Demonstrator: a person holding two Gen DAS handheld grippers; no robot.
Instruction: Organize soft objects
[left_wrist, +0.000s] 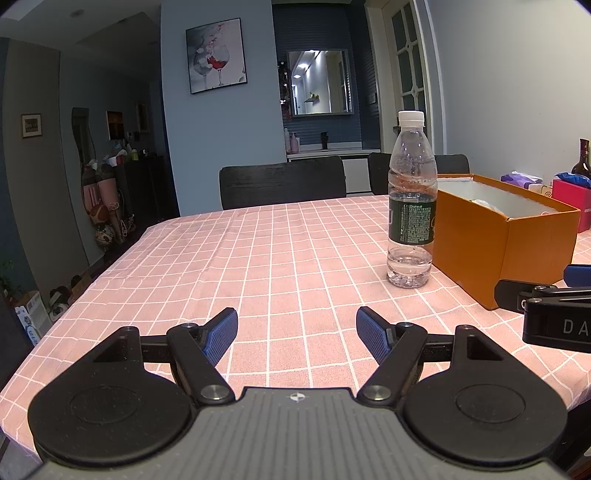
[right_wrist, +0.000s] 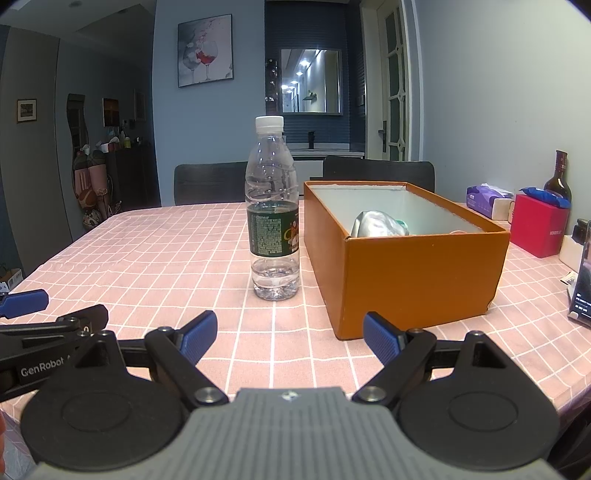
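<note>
Soft, crumpled silvery-grey bundle (right_wrist: 376, 224) lies inside the orange box (right_wrist: 417, 273), low against its left inner wall, with a bit of green showing at its right edge; from my left wrist view I can only make out a pale scrap (left_wrist: 487, 204) over the box rim (left_wrist: 535, 251), too little to tell what it is. Just left of the box stands a clear plastic water bottle (right_wrist: 273, 218), upright, white cap on, dark green label round its middle; bottle and box sit close together on the pink checked tablecloth (right_wrist: 155, 258), though I cannot tell whether they touch. My right gripper (right_wrist: 290, 338) hovers over the cloth in front of both, its blue pads spread wide with nothing between them; the near corner of the box is just beyond the right-hand pad. My left gripper (left_wrist: 297, 330) is likewise wide open and holds nothing, over bare cloth, with the bottle (left_wrist: 410, 206) ahead and to its right; each gripper shows at the edge of the other's view, so they sit side by side. Past the box on the right I see a purple tissue pack (right_wrist: 487, 199), a red box (right_wrist: 539, 229) with something blue on top, and a dark glass bottle (right_wrist: 557, 177); two dark chairs (right_wrist: 210, 182) stand at the far side of the table.
</note>
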